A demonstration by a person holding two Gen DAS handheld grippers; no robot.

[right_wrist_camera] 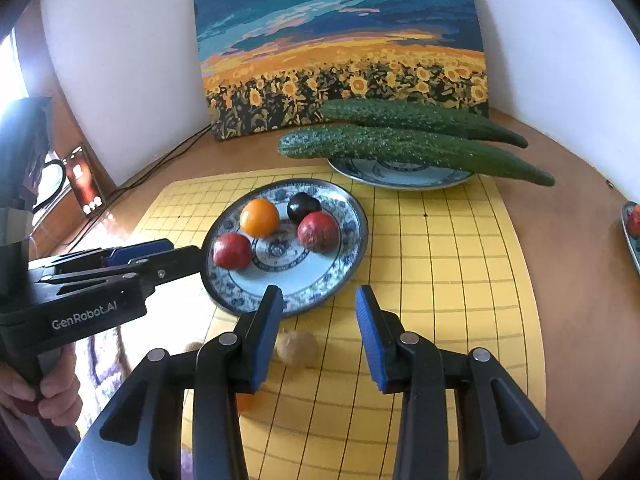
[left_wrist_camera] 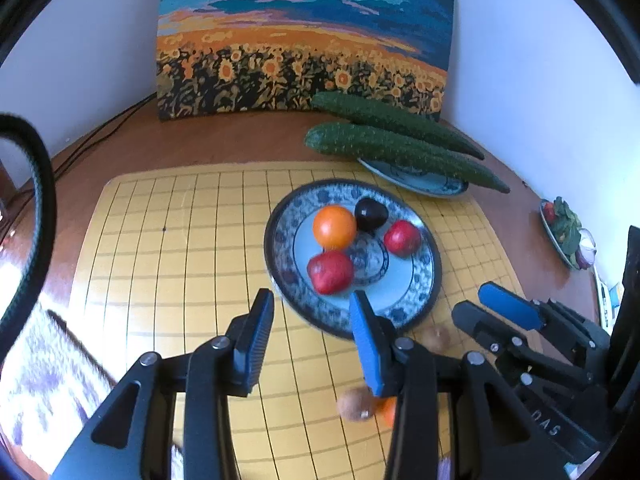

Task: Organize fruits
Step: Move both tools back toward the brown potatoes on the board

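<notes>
A blue-patterned plate [left_wrist_camera: 416, 300] [right_wrist_camera: 354, 220] on the yellow grid mat [left_wrist_camera: 168, 264] carries an orange [left_wrist_camera: 334, 226] [right_wrist_camera: 259, 217], a dark plum [left_wrist_camera: 370, 213] [right_wrist_camera: 303, 207] and two red fruits [left_wrist_camera: 330, 272] [right_wrist_camera: 318, 231]. Loose on the mat near the plate's front rim lie two brown kiwis [left_wrist_camera: 355, 404] [right_wrist_camera: 298, 346] and a small orange fruit [left_wrist_camera: 387, 411] [right_wrist_camera: 245, 402]. My left gripper [left_wrist_camera: 312, 320] [right_wrist_camera: 185, 250] hovers open at the plate's front-left rim, nothing between its blue pads. My right gripper [right_wrist_camera: 320, 320] [left_wrist_camera: 472, 300] is open too, above the mat, with one kiwi below its left finger.
Two long cucumbers [left_wrist_camera: 400, 144] [right_wrist_camera: 400, 144] rest on a second plate [right_wrist_camera: 400, 178] behind. A sunflower painting [left_wrist_camera: 304, 40] leans on the wall. A salad plate [left_wrist_camera: 560, 232] sits far right, a phone [right_wrist_camera: 84, 180] and cables far left. A person's hand [right_wrist_camera: 44, 392] holds the left gripper.
</notes>
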